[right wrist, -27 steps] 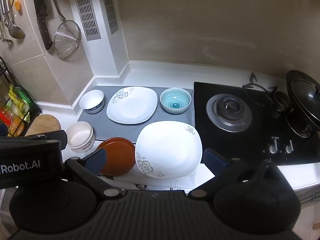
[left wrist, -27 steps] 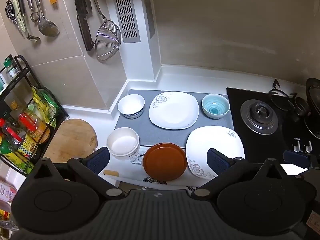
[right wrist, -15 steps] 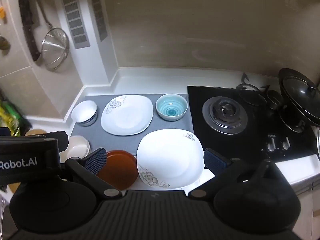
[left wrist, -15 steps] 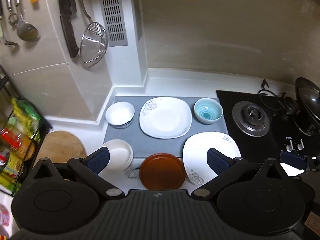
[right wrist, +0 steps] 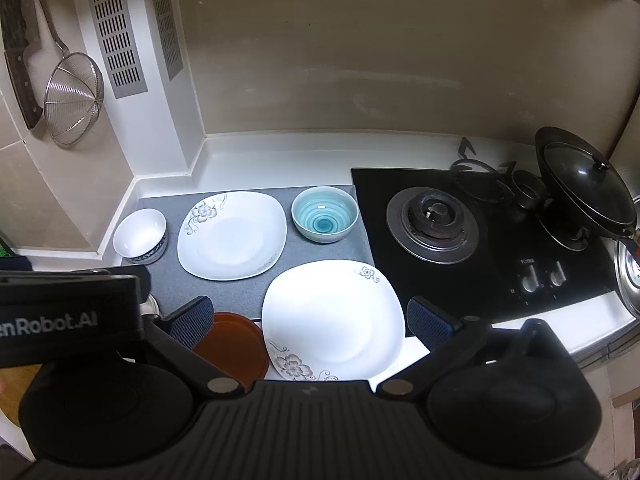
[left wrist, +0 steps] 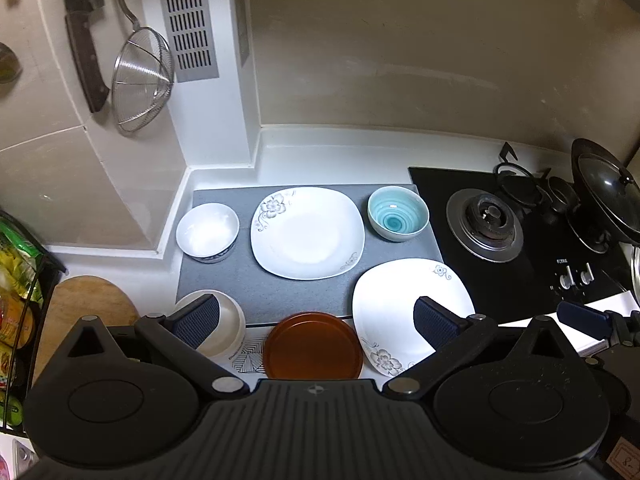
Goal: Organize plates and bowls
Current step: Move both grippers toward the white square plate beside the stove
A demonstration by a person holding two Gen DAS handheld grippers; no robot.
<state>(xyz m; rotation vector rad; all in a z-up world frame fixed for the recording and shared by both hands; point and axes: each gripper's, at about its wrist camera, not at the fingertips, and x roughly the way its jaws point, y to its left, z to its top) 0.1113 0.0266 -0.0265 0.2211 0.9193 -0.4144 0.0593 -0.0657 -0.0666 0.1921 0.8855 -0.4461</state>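
White glazed ware makes up most of the set: a square plate with grey flower prints (left wrist: pixel 308 232) lies flat on the grey mat (left wrist: pixel 276 294), well ahead of the left gripper (left wrist: pixel 316 316), and a second flowered square plate (right wrist: pixel 334 320) sits between the pads of the right gripper (right wrist: pixel 308 324), its near corner running under the gripper body. Beside the far plate, to its right, stands a bowl with a turquoise spiral inside (left wrist: pixel 398 218); to its left stands a small white bowl with a dark blue patterned base (left wrist: pixel 208 230). Just ahead of the left gripper lies a round brown plate (left wrist: pixel 314 346), partly off the mat on a patterned white sheet. Behind the left gripper's left pad is a cream bowl (left wrist: pixel 228 320); small lettering on its side is too fine to read.

Both grippers hang above the counter with their jaws spread wide, holding and touching nothing. In the right wrist view the left gripper's body (right wrist: pixel 72 312) carries white letters reading "enRobot.AI", cut off at the edge. On the black hob (right wrist: pixel 496 240), off to the right, a small white mark above the knobs cannot be made out.
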